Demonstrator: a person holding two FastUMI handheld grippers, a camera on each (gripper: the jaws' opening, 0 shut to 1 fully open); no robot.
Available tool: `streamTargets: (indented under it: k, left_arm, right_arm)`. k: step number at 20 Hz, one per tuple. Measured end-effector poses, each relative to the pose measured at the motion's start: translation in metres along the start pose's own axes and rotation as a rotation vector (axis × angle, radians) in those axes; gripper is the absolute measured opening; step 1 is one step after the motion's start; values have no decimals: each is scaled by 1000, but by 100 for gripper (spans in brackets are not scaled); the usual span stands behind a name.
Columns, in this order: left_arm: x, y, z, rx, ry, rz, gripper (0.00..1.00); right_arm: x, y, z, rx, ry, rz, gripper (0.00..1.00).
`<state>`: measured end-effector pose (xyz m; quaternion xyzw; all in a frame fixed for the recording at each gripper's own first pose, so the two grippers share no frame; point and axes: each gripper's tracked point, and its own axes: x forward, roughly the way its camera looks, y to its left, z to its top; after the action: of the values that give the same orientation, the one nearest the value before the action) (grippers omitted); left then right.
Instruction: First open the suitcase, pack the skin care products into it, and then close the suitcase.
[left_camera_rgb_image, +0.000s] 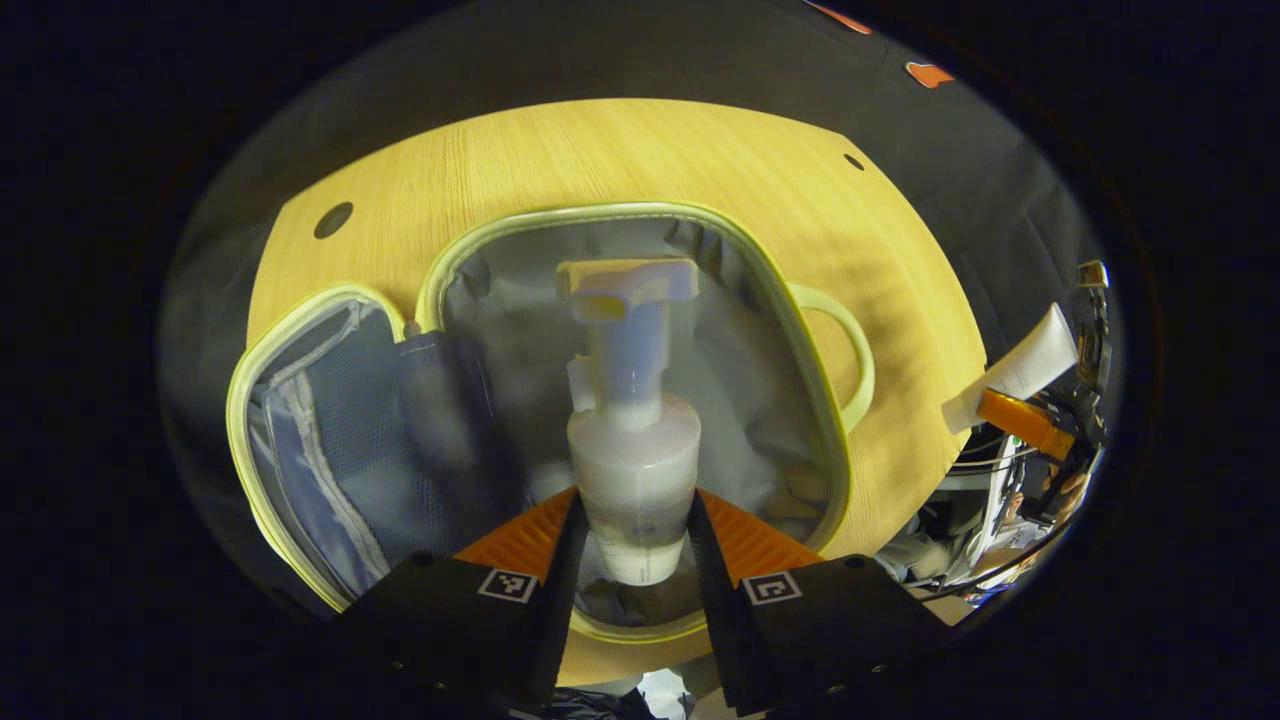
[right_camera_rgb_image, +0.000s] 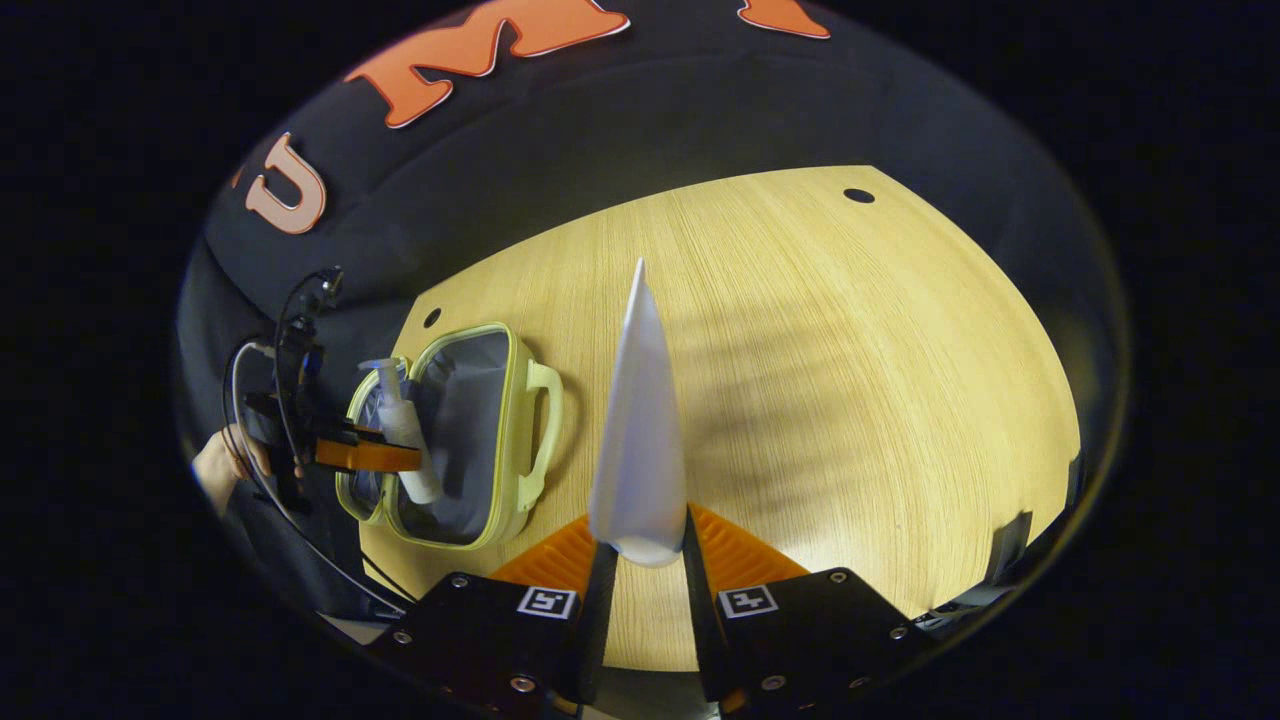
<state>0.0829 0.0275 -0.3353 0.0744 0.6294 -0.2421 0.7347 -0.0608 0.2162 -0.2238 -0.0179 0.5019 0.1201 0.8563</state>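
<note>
White pump bottle (left_camera_rgb_image: 633, 450) sits clamped in my left gripper (left_camera_rgb_image: 632, 545) above the open suitcase (left_camera_rgb_image: 640, 215), ready for packing; my right gripper (right_camera_rgb_image: 642, 550) pinches the tube (right_camera_rgb_image: 640, 440) nearby.

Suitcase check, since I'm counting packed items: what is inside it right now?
The open suitcase shows only grey lining. The pump bottle hangs above it in the left gripper, hiding part of the floor. The tube sits in the right gripper.
</note>
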Motion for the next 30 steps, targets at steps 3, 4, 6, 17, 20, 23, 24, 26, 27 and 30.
streamTargets:
  k: [3,4,6,17,20,23,24,26,27,30]
  left_arm:
    - [18,10,-2,-27,47,-4,59]
    - [22,10,-4,-37,56,-12,60]
    - [27,8,-1,-47,47,-31,60]
    - [-18,-9,42,86,-249,34,99]
    - [-68,-21,46,145,-402,71,99]
    - [-120,-16,37,121,-523,96,99]
    - [-134,-8,31,105,-560,103,99]
    - [-163,11,18,87,-624,147,99]
    - [-177,24,12,85,-650,184,99]
    - [-200,61,-17,56,-687,275,99]
  right_arm:
    - [-1,0,-6,15,9,-14,38]
    - [-1,1,-7,14,11,-17,38]
    - [-2,2,-10,9,18,-20,38]
    - [-7,58,9,-44,55,63,38]
    - [-9,85,22,-98,70,98,38]
    - [-10,118,30,-152,106,155,38]
    - [-8,131,30,-168,129,177,38]
    - [-4,158,22,-195,197,223,38]
    - [-2,168,16,-209,239,241,38]
    - [26,200,-8,-242,367,275,38]
